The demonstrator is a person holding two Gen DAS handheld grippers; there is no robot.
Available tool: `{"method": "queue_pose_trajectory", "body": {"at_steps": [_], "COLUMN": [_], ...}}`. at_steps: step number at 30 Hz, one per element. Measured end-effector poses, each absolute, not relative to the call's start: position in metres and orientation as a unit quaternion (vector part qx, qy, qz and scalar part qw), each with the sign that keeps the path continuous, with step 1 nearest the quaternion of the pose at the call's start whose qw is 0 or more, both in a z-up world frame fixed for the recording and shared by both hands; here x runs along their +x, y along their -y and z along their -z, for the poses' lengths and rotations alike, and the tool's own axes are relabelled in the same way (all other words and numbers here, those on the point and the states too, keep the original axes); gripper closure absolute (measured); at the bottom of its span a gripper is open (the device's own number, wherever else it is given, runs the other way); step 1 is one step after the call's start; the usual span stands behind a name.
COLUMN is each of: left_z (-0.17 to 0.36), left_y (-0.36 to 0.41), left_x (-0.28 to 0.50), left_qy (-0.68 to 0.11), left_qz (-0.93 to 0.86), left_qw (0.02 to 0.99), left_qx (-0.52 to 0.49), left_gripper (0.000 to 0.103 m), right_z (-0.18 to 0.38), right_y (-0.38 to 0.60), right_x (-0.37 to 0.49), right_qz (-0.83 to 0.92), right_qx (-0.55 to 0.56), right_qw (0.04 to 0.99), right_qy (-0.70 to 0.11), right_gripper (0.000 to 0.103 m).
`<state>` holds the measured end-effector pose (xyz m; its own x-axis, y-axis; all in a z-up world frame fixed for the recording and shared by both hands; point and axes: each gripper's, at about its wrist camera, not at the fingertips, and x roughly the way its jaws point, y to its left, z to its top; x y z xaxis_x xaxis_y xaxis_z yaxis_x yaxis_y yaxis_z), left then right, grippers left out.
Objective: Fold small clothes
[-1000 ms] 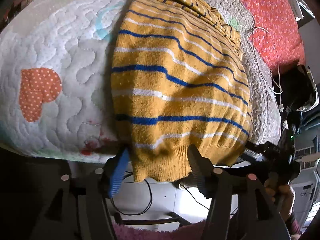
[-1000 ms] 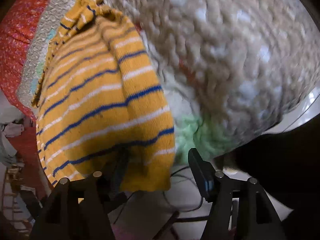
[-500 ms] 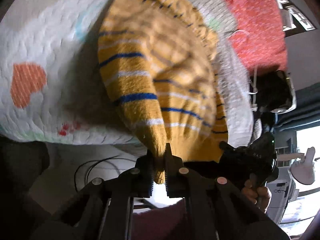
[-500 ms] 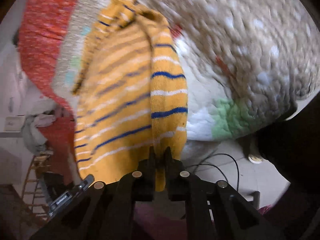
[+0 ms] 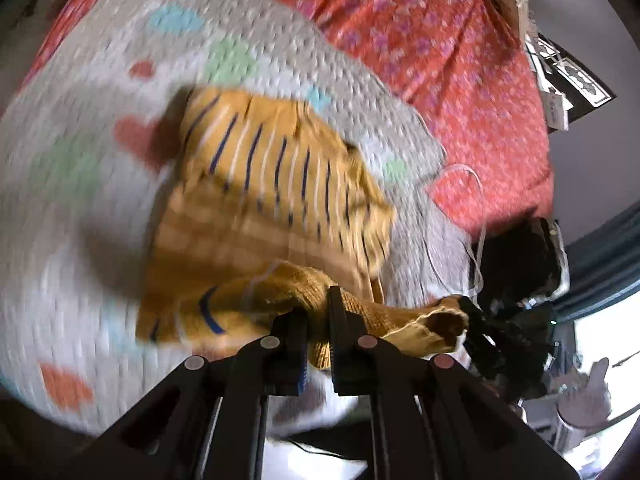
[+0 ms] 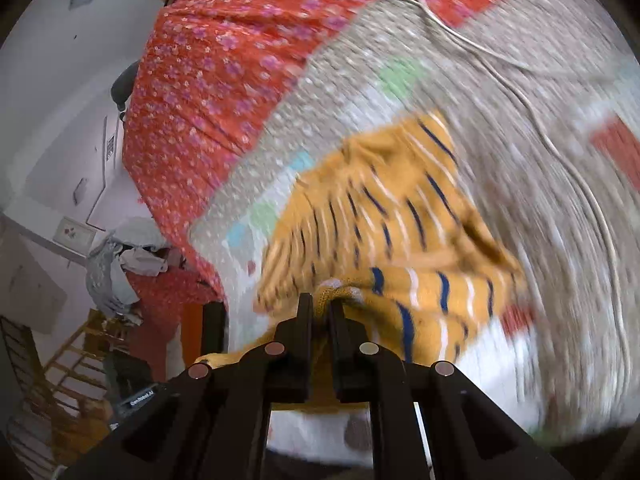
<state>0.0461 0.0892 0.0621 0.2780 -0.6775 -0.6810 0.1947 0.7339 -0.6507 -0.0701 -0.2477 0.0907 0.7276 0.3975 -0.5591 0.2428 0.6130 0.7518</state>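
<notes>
Pinching the ribbed hem of the mustard knit sweater (image 5: pixel 276 184), the left gripper (image 5: pixel 318 320) tilts downward, jaws clamped on the fabric. The right gripper (image 6: pixel 320 312) nips the same hem likewise. Just ahead, the blue-and-white striped body lies bunched on the quilted dotted blanket (image 5: pixel 256 40); beyond, a red floral sheet (image 5: pixel 440 40).

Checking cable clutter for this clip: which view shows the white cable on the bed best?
Right wrist view: the white cable runs long across the quilt. Left wrist view shows only a short loop at the quilt's edge.
</notes>
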Motion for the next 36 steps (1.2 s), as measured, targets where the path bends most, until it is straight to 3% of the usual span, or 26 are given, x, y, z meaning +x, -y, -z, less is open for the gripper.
{"method": "queue_pose_trajectory", "body": {"at_steps": [6,10,15,18,20,21,25,32,33,34,35,36], "left_z": [-0.063,-0.033,-0.006,-0.012,-0.023,-0.026,-0.034,-0.008,-0.001,0.006,0.009,0.011], "left_y": [-0.039,-0.010,-0.011,-0.022,-0.033,-0.038,-0.045,-0.022,-0.020,-0.013,-0.008,0.002], "left_x": [0.148,0.206,0.240,0.248,0.252,0.254,0.243,0.182,0.179,0.179,0.179,0.182], "left_qy": [-0.532,-0.552,-0.573,-0.556,-0.535,-0.530,-0.532,-0.537,-0.539,-0.539,-0.534,-0.524], "left_qz": [0.232,0.204,0.211,0.222,0.219,0.217,0.214,0.220,0.216,0.204,0.199,0.192], "left_qw": [0.793,0.793,0.766,0.771,0.785,0.786,0.791,0.813,0.813,0.817,0.822,0.828], "left_qx": [-0.185,-0.158,-0.202,-0.216,-0.224,-0.232,-0.213,-0.052,-0.037,-0.007,0.015,0.052], "left_gripper": [0.095,0.094,0.093,0.079,0.069,0.065,0.065,0.063,0.063,0.063,0.063,0.063], "right_z": [-0.076,-0.042,-0.004,-0.013,-0.029,-0.036,-0.052,-0.015,-0.007,-0.001,0.004,0.005], "right_y": [0.267,0.282,0.305,0.317,0.322,0.325,0.321,0.243,0.237,0.235,0.237,0.240], "right_x": [0.051,0.109,0.150,0.144,0.134,0.129,0.117,0.120,0.121,0.121,0.124,0.126], "right_qz": [-0.002,0.031,0.048,0.033,0.049,0.052,0.039,0.015,0.020,0.021,0.027,0.032], "right_qx": [0.402,0.397,0.405,0.406,0.375,0.367,0.322,0.126,0.110,0.107,0.114,0.124], "right_qw": [0.831,0.825,0.806,0.816,0.840,0.848,0.860,0.859,0.856,0.853,0.847,0.845], "right_qy": [-0.384,-0.401,-0.429,-0.410,-0.389,-0.380,-0.393,-0.496,-0.505,-0.511,-0.519,-0.519], "right_gripper": [0.095,0.095,0.091,0.066,0.036,0.035,0.035,0.039,0.046,0.076,0.087,0.087]}}
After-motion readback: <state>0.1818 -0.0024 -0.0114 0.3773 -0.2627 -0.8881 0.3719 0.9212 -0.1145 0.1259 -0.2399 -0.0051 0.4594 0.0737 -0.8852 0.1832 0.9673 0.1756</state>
